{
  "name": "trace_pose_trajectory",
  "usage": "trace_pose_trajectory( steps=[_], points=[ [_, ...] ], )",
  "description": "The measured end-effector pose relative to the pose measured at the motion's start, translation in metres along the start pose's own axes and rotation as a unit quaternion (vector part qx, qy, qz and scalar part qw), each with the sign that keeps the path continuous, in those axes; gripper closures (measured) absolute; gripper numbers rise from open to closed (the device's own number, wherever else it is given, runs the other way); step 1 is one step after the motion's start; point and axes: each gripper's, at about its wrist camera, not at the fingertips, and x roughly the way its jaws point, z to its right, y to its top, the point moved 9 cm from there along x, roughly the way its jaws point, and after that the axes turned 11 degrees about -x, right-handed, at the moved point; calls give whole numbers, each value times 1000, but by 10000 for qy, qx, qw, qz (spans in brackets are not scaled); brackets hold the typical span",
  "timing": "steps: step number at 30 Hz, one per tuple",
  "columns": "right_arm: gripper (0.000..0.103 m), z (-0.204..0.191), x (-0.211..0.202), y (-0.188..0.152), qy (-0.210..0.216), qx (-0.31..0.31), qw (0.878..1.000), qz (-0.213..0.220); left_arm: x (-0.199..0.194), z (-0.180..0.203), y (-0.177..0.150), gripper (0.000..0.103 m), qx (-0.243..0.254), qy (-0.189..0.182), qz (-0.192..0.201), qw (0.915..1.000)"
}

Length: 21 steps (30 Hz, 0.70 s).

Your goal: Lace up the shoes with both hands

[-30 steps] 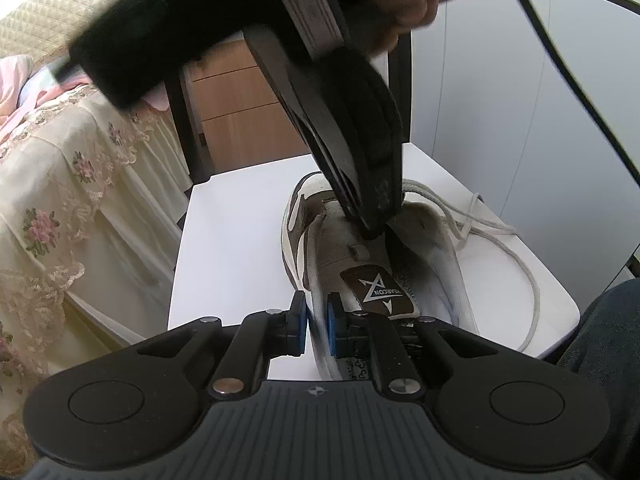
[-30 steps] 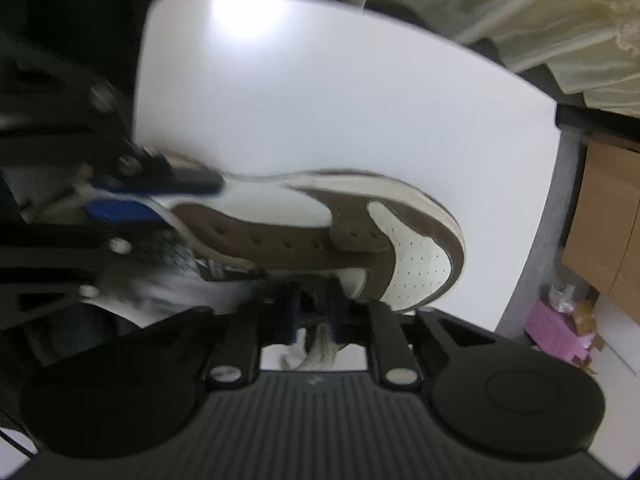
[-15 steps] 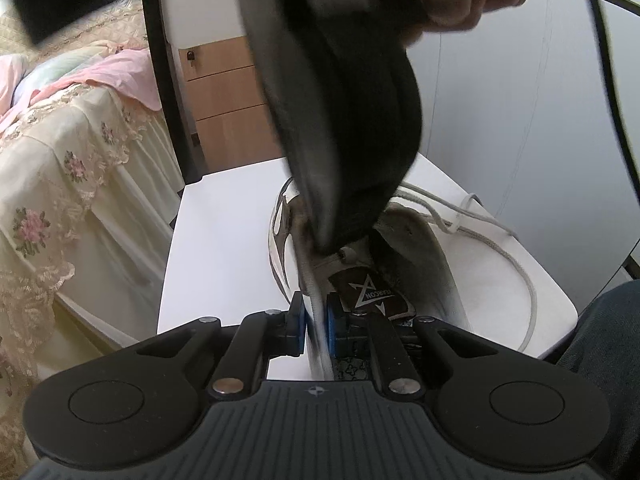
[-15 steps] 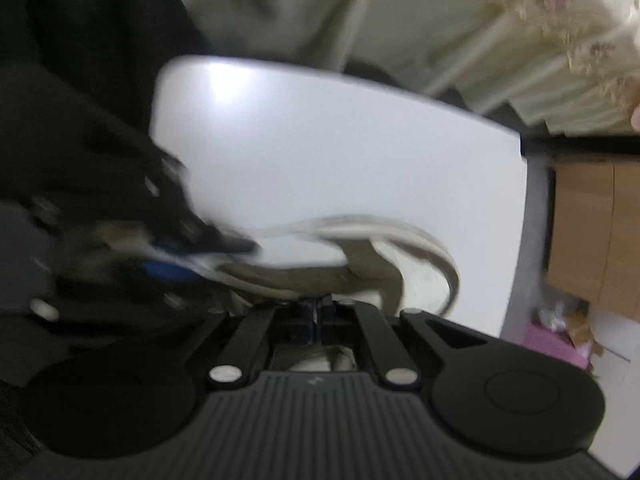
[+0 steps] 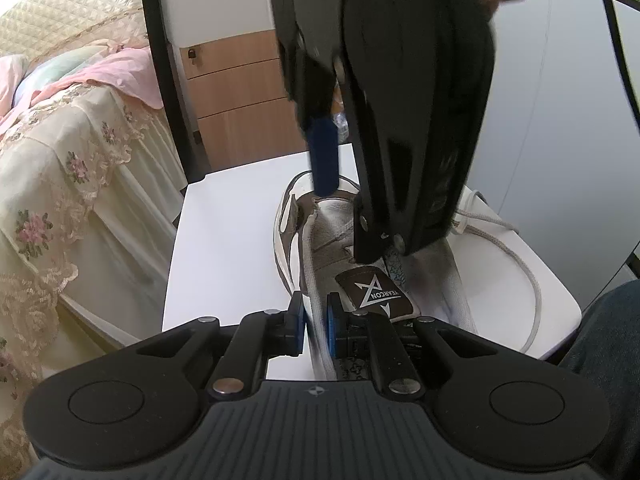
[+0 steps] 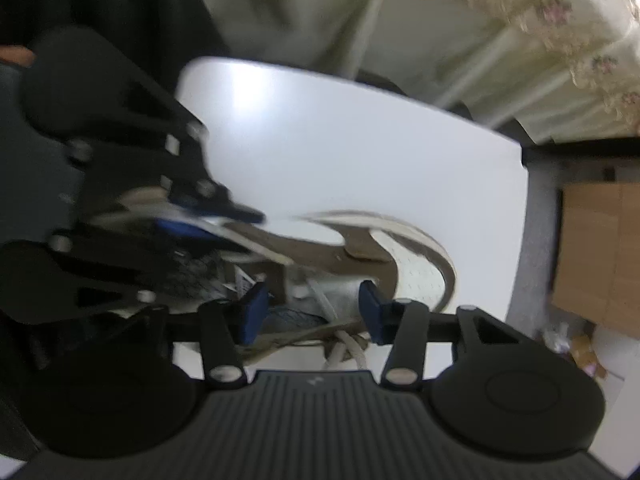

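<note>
With the left gripper (image 5: 316, 325) pinching the shoe (image 5: 320, 240) collar and right gripper (image 6: 308, 312) gaping empty, the loose lace (image 5: 528, 276) could snag.

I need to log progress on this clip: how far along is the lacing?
Early to middle. Done: some lace already crosses the tongue of the shoe. In hand: the left gripper is clamped on the shoe's side wall, steadying it; the right gripper hangs open over the eyelets, holding nothing. Left: most of the lace lies loose on the white table, unthreaded and untied.
</note>
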Motion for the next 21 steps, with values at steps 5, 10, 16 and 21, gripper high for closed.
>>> trace_pose_trajectory(
  steps=[5,10,16,21],
  points=[
    [94,6,21,-11,-294,321,9990,-128,2,0,0,91,58,46,-3,10000],
    [100,0,15,-13,-548,920,9936,353,11,1,3,91,-3,-22,-111,9999],
    [101,2,-26,-16,-928,2020,9648,1405,12,7,1,91,385,70,-65,9992],
    [101,15,-80,-19,-1210,2851,9203,2389,13,8,1,91,412,14,-74,9991]
  ],
)
